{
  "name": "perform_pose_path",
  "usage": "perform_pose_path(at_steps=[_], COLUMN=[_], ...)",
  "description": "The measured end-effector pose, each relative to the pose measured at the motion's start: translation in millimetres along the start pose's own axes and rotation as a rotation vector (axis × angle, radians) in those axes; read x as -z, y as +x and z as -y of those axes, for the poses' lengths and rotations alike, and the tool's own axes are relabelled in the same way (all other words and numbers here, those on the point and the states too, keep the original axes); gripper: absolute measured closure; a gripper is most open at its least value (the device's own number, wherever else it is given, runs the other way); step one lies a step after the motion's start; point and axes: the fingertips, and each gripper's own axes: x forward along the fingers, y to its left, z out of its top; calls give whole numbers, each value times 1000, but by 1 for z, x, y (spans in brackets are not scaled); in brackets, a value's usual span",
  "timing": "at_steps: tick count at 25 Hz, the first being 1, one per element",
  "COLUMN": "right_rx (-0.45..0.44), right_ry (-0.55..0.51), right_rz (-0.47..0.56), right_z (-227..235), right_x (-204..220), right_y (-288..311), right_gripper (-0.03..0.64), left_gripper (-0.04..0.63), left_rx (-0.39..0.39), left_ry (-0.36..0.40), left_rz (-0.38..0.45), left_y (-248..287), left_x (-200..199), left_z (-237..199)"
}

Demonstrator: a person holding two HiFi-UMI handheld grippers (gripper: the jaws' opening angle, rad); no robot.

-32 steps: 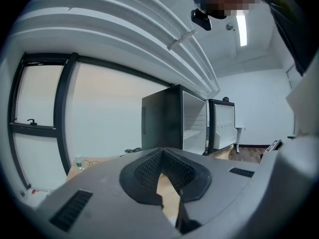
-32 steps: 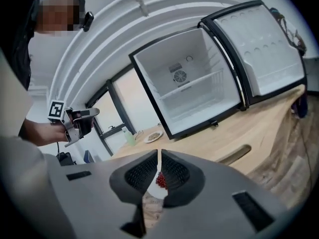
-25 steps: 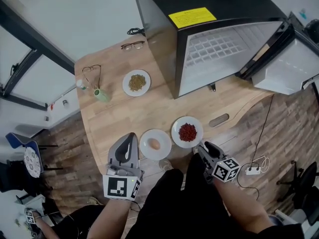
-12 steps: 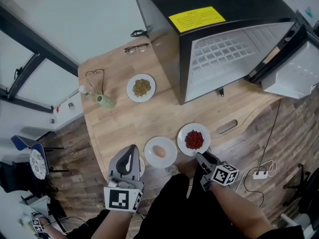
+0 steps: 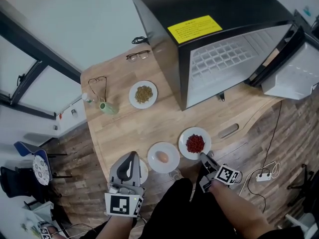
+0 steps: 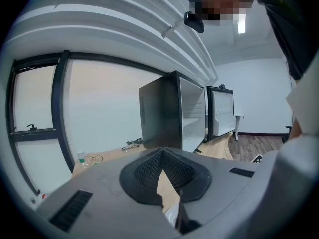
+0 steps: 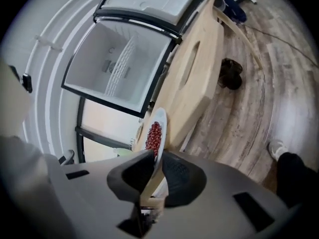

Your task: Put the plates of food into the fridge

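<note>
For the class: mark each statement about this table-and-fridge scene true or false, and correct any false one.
1. The black fridge has its door open. True.
2. The white plate with the egg sits inside the fridge. False: it lies on the light wooden table.
3. The right gripper has its jaws on the rim of the white plate of red food. True; the jaws have just been closing on that rim.
4. The left gripper holds the small green cup. False: its jaws are together and empty, and the cup stands far across the table.
</note>
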Motion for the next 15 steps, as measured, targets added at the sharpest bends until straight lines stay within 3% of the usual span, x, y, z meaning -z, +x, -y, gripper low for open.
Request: perform_pose_path(at_steps=[4,10,15], right_rx=[-85,-113,-135], right_ry=[66,26,-4], right_rz=[45,29,96], right_z=[-15,-29,-54], right_x=[-2,-1,-29], right_y=[-7,-34,-48], right_gripper=[578,584,584], left_gripper=[591,591,591], left_rx=[9,51,74], left_ry=[0,-9,-29], left_rz=[14,50,103], left_y=[2,3,3], left_x=[-2,-10,-24], left_z=[0,13,14])
